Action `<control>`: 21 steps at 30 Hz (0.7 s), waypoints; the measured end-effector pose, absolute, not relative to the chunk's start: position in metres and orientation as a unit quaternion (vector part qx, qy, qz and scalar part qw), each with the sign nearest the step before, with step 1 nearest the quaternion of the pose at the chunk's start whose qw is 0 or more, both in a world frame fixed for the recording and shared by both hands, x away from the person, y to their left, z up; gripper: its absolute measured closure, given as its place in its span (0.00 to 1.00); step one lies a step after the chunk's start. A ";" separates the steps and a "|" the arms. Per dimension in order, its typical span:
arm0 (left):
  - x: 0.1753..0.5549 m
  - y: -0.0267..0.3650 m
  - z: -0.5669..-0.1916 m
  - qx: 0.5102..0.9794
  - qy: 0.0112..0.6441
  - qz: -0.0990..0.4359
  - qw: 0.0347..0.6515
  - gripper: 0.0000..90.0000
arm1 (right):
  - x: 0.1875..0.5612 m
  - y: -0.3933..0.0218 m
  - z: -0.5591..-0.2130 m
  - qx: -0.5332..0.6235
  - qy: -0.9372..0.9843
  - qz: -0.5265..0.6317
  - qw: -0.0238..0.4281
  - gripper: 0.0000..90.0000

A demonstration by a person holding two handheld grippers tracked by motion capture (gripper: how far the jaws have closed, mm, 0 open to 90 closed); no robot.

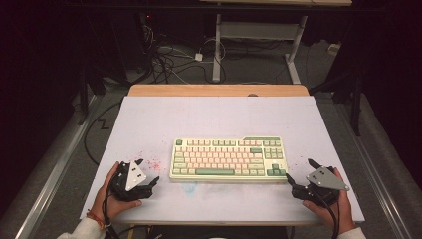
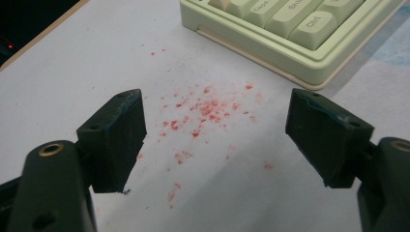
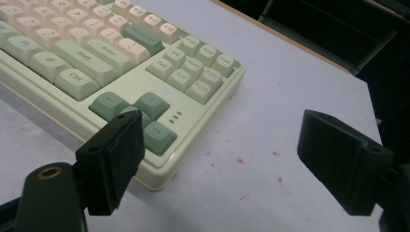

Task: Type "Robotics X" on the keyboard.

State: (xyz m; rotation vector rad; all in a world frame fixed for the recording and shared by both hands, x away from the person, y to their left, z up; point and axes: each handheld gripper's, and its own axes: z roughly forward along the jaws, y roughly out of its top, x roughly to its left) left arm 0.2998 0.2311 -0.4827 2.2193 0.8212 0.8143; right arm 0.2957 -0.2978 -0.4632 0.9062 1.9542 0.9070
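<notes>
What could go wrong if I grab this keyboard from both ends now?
1. The keyboard has sloped, smooth edges; the open left tongs and right tongs might slip off.
2. A jaw near the arrow keys could press or pop a keycap.
3. Uneven pulls may skew it across the white table.

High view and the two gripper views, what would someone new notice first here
The pale green and cream mechanical keyboard stands out, lying alone at the middle of the white table top. At either end of it a hand holds a black two-jaw gripper, the left gripper and the right gripper, both open and holding nothing. A scatter of small red specks marks the table just off the keyboard's left end.
</notes>
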 end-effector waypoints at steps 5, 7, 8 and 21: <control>0.298 0.232 -0.482 0.840 0.316 0.307 0.317 0.24 | 0.295 -0.297 -0.463 0.360 0.769 0.357 0.391 0.19; 0.297 0.233 -0.482 0.839 0.315 0.306 0.321 0.24 | 0.295 -0.296 -0.462 0.356 0.769 0.358 0.391 0.19; 0.297 0.233 -0.482 0.839 0.316 0.305 0.322 0.24 | 0.295 -0.296 -0.462 0.356 0.769 0.358 0.391 0.19; 0.307 0.229 -0.468 0.835 0.330 0.260 0.356 0.49 | 0.298 -0.286 -0.458 0.350 0.773 0.377 0.371 0.20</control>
